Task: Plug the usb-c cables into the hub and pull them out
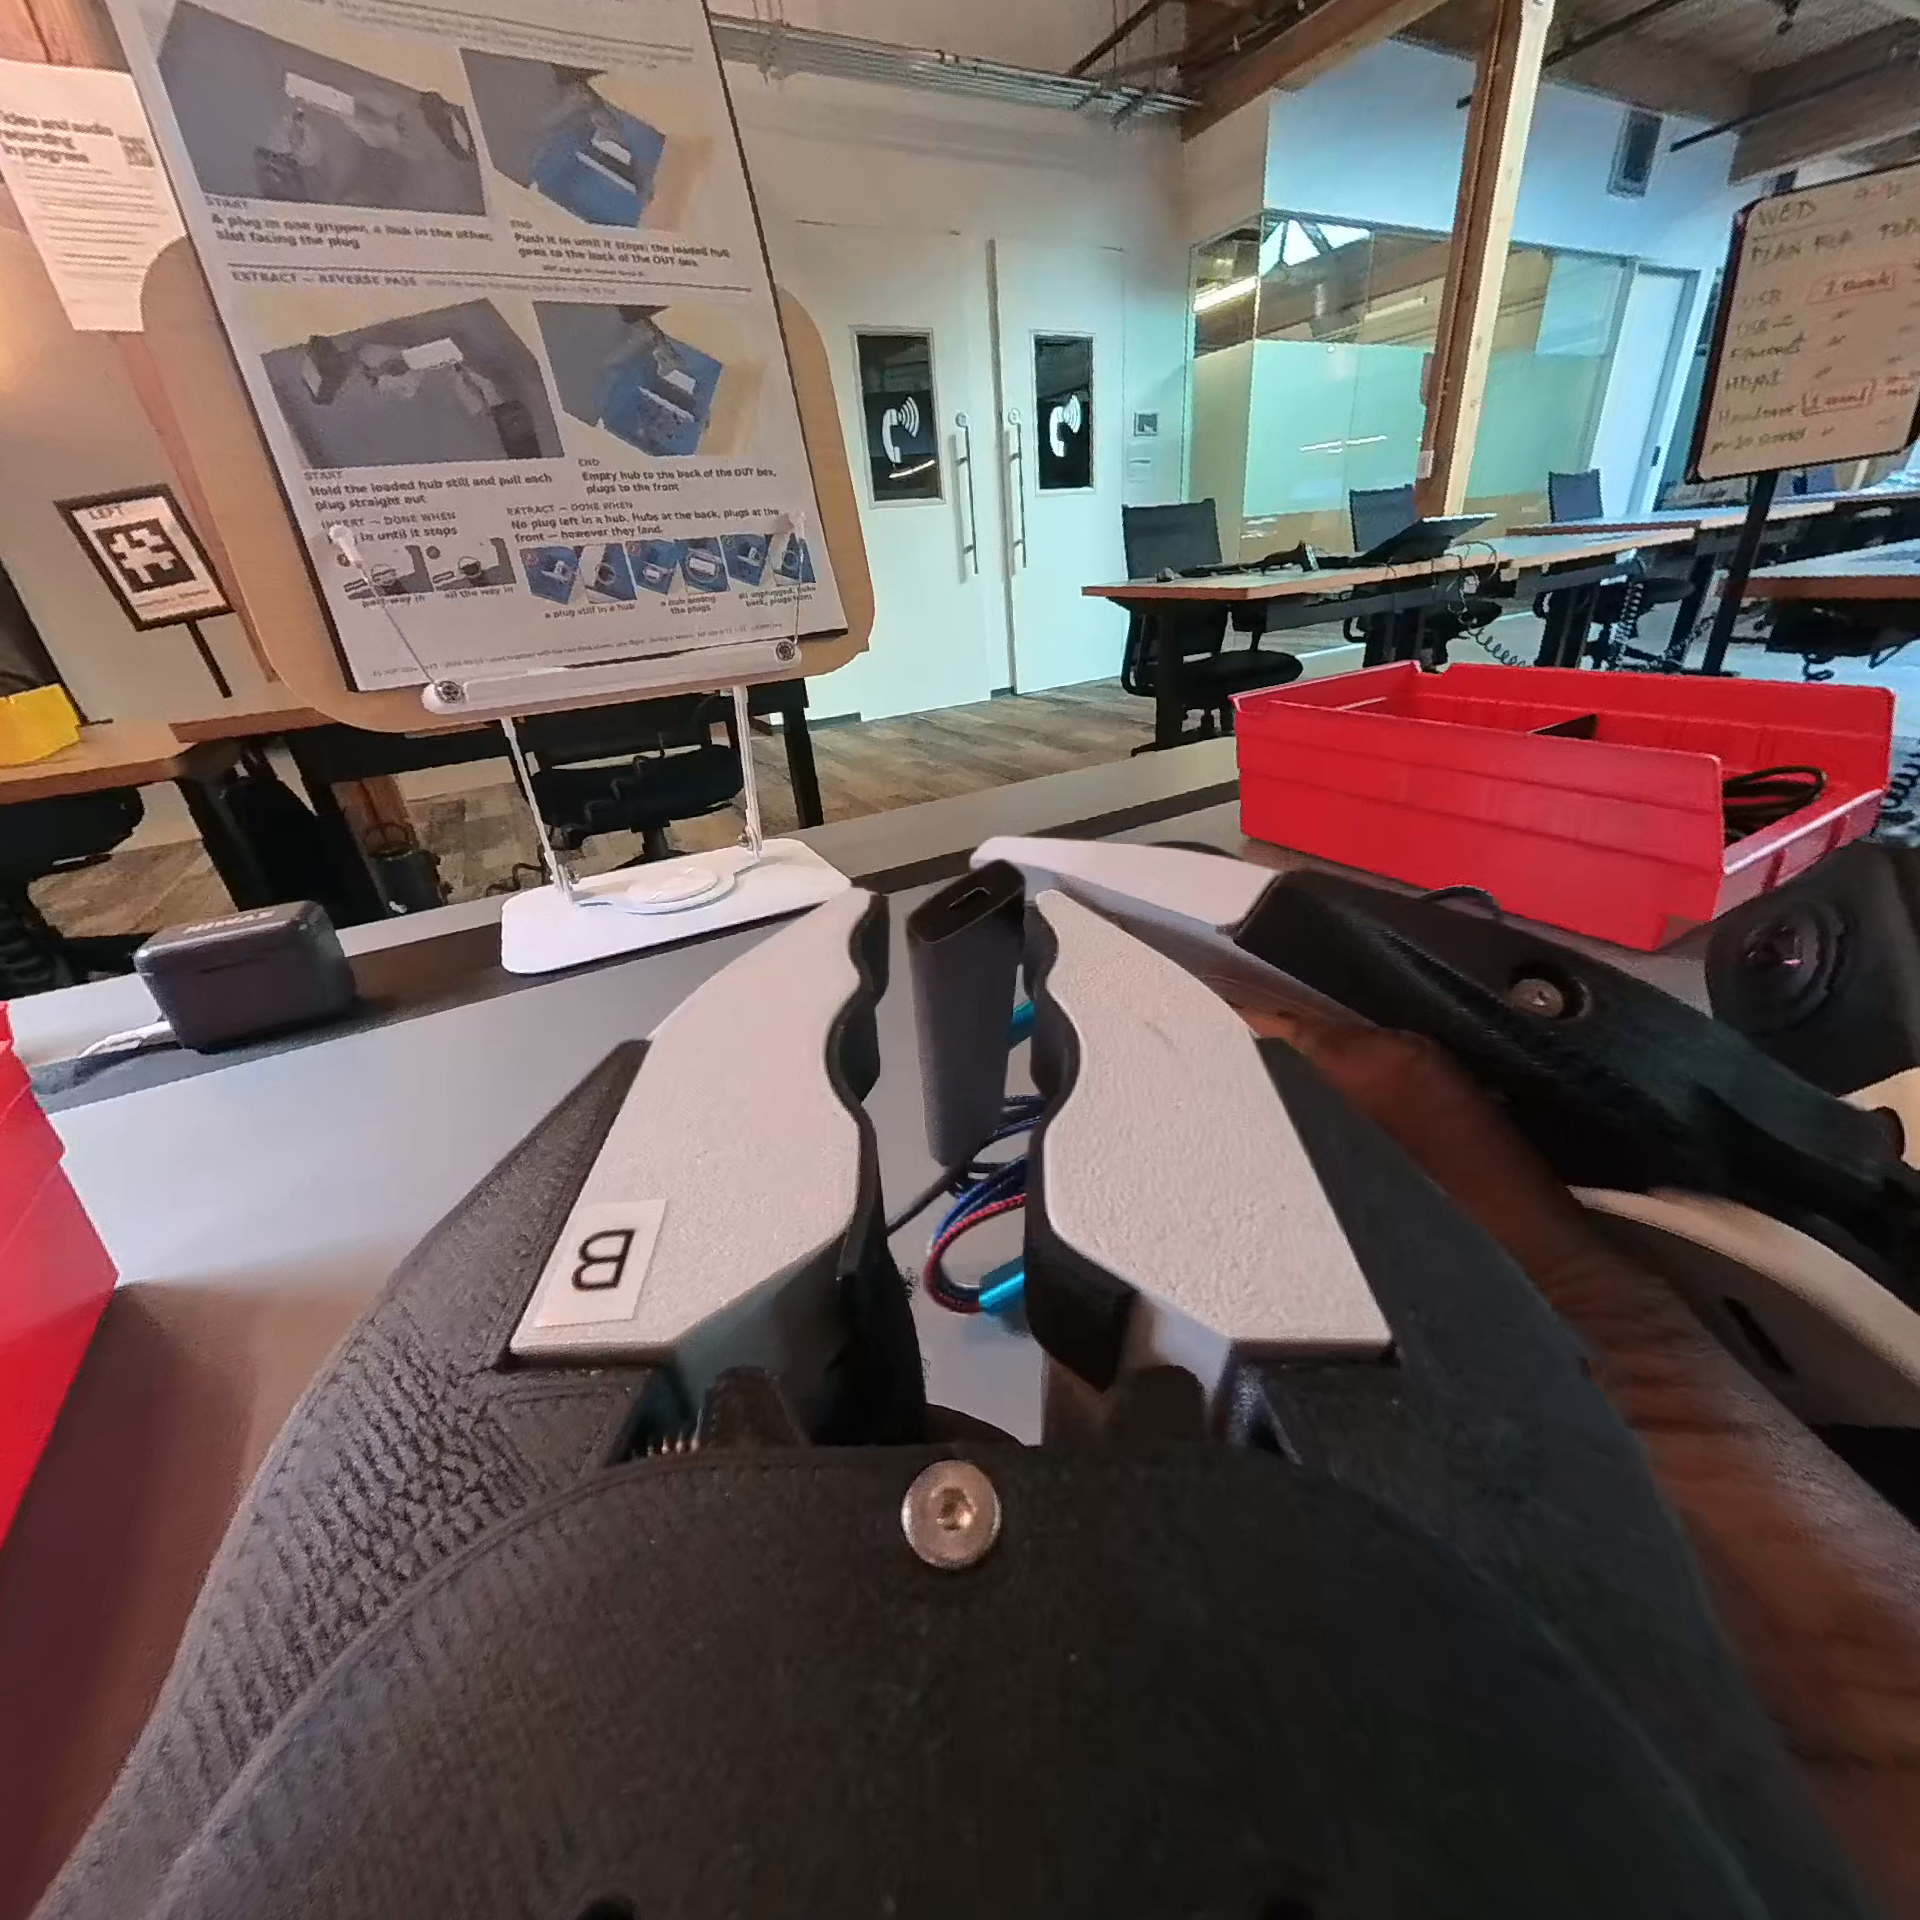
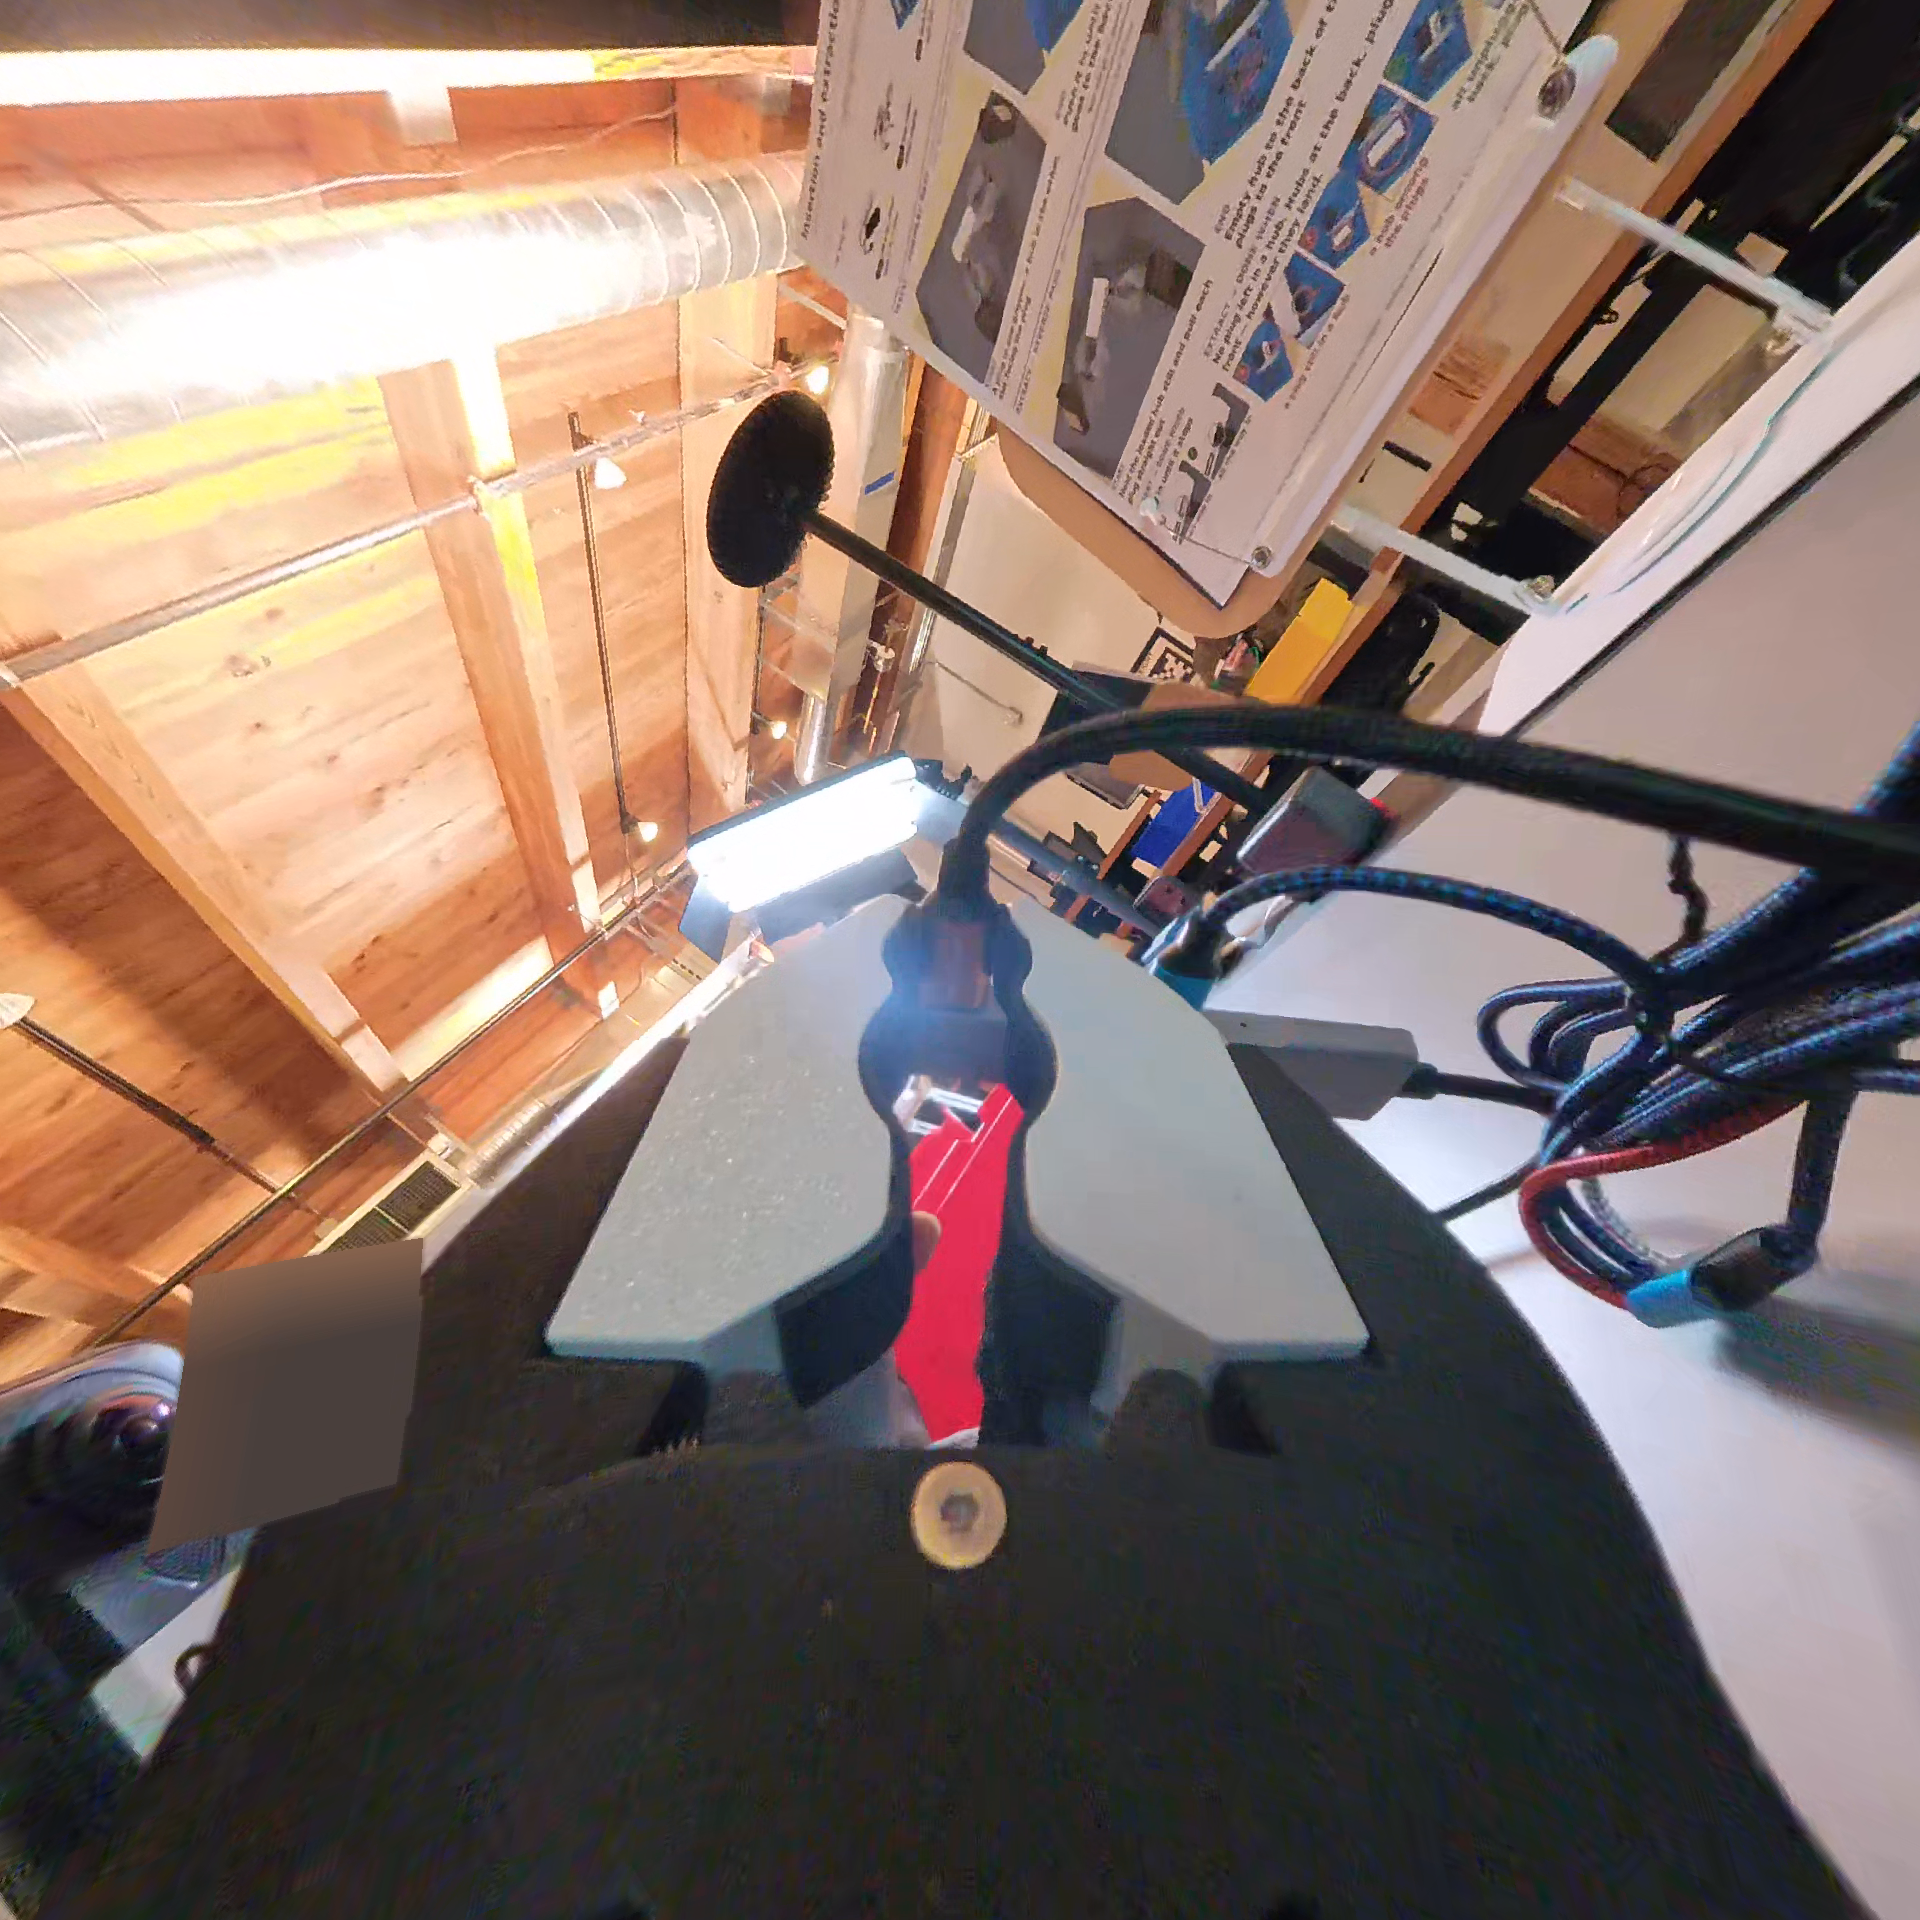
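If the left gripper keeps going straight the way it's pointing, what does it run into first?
Probably the white base of the instruction stand at the desk's far edge. The left gripper, jaws shut on the black hub, aims slightly right of it, and depth is unclear, so it might pass it.

Upper right of the left wrist view, a timber post [image 1: 1481, 239] is rising past glass partitions [image 1: 1340, 364] — long desks [image 1: 1351, 582] and black chairs [image 1: 1174, 582] standing below. In the right wrist view, a silver duct [image 2: 395, 291] is glowing under wooden ceiling beams [image 2: 488, 582].
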